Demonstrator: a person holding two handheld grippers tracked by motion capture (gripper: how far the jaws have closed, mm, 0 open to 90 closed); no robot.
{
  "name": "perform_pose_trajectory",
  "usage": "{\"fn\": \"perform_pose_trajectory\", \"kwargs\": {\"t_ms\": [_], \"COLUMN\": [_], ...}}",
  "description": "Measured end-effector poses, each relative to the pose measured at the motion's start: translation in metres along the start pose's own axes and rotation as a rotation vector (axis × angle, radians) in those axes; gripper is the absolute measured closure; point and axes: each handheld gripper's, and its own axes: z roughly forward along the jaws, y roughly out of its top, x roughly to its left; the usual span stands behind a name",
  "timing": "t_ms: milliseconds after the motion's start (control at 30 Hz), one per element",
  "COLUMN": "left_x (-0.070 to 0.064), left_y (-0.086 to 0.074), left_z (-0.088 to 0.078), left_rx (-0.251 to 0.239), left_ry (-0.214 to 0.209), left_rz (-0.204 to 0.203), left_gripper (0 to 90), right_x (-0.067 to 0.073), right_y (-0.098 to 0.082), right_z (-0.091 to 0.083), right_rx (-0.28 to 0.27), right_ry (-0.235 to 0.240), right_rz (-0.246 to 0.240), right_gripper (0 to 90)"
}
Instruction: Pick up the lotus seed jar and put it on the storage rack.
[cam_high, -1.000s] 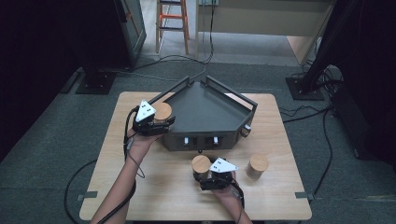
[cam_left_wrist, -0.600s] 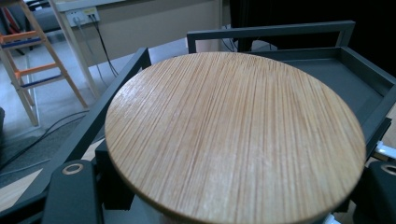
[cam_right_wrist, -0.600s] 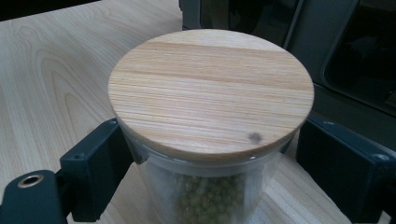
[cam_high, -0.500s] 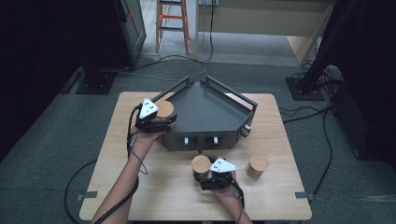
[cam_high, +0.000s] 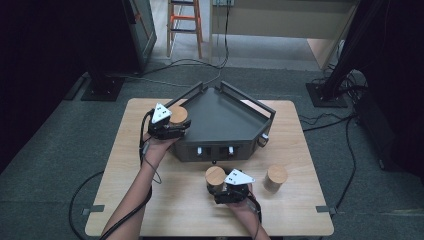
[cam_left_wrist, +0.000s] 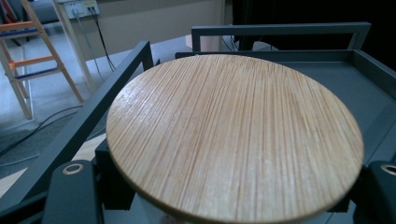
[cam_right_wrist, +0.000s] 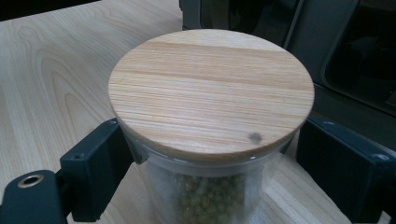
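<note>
Two clear jars with round bamboo lids (cam_left_wrist: 233, 135), left tongs (cam_high: 176, 129) and right tongs (cam_high: 220, 192) each clamping one.

I see a light wooden table (cam_high: 150, 200) on grey carpet. Directly on it: a dark metal tray stand (cam_high: 225, 125) at the rear centre, one lidded jar (cam_high: 215, 179) near the front centre, and another lidded jar (cam_high: 275, 178) to its right, apart.

You see a brightly lit table (cam_high: 150, 150) ringed by dark surroundings; both gripper views are soft, with a pale sheen on the wooden lid (cam_left_wrist: 233, 135) and blurred backgrounds.
</note>
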Motion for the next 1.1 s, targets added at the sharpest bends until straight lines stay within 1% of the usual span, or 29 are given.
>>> {"fn": "perform_pose_trajectory", "kwargs": {"t_ms": [267, 300, 433, 533, 667, 900, 1000, 1100], "left_x": [-0.001, -0.001, -0.002, -0.002, -0.002, 0.003, 0.006, 0.008], "left_y": [0.001, 0.000, 0.001, -0.001, -0.003, -0.010, -0.013, -0.015], "left_z": [0.010, 0.011, 0.014, 0.016, 0.017, 0.019, 0.019, 0.020], "left_rx": [0.014, 0.016, 0.027, 0.024, 0.037, 0.014, 0.005, -0.003], "left_ry": [0.001, 0.003, 0.005, 0.004, 0.009, -0.003, -0.016, -0.030], "left_rz": [0.003, 0.009, 0.025, 0.019, 0.026, -0.016, -0.034, -0.038], "left_gripper": [25.0, 25.0, 25.0, 25.0, 25.1, 25.0, 25.0, 25.0], "right_x": [-0.001, -0.001, -0.001, -0.001, -0.001, -0.001, -0.001, -0.001], "right_y": [0.000, 0.000, -0.001, -0.001, 0.000, 0.000, 0.000, -0.001], "right_z": [0.000, 0.000, 0.000, 0.000, 0.000, 0.000, 0.000, 0.000], "right_rx": [-0.001, -0.001, -0.003, -0.003, -0.002, -0.002, -0.001, -0.003], "right_ry": [0.002, 0.002, 0.002, 0.002, 0.002, 0.002, 0.002, 0.002], "right_rz": [0.006, 0.006, 0.008, 0.008, 0.008, 0.008, 0.007, 0.007], "right_gripper": [11.0, 11.0, 11.0, 11.0, 11.0, 10.9, 11.0, 11.0]}}
